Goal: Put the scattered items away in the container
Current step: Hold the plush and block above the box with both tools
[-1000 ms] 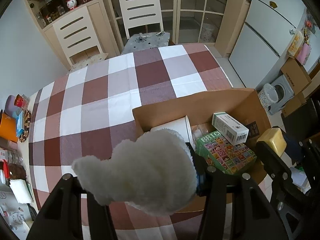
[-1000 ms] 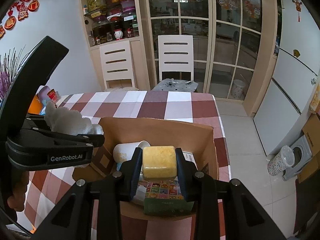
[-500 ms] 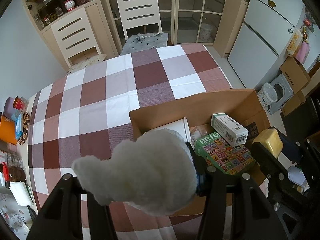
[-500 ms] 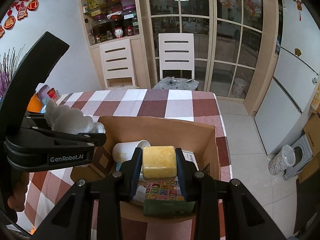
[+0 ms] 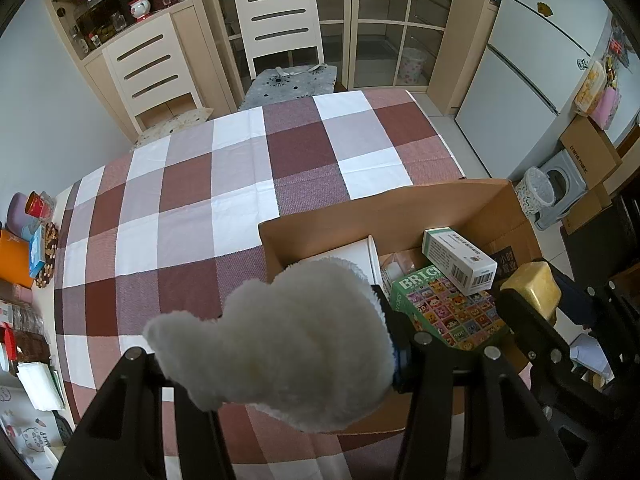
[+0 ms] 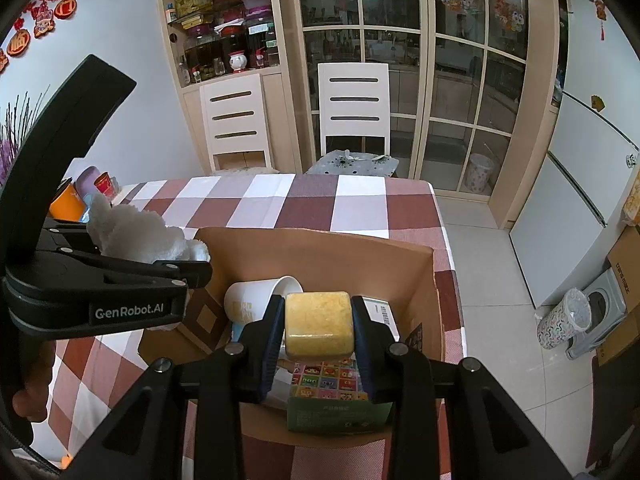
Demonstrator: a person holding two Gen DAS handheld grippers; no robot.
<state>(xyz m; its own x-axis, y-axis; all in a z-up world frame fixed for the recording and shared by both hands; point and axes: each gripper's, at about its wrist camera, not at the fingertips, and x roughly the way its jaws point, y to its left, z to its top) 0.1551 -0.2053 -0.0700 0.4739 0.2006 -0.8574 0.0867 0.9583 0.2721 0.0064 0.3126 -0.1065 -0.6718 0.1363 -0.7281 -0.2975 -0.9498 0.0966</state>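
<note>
My left gripper (image 5: 280,356) is shut on a fluffy white plush toy (image 5: 280,336), held above the left front corner of the open cardboard box (image 5: 384,208). The toy also shows in the right wrist view (image 6: 132,236). My right gripper (image 6: 319,324) is shut on a yellow sponge (image 6: 319,324), held over the box's (image 6: 320,248) near side. The sponge also shows in the left wrist view (image 5: 532,288). Inside the box lie a white paper cup (image 6: 256,300), a green brick-toy box (image 5: 444,312) and a white carton (image 5: 460,260).
The box sits on a table with a checked red, white and grey cloth (image 5: 224,184). Cups, an orange box and clutter line the table's left edge (image 5: 28,240). Two white chairs (image 6: 352,108) stand behind the table. A fridge (image 5: 532,80) stands at the right.
Both grippers keep their hold. The left wrist view has shifted slightly, with the box and table a little lower and nearer; the right gripper with the sponge has barely moved.
</note>
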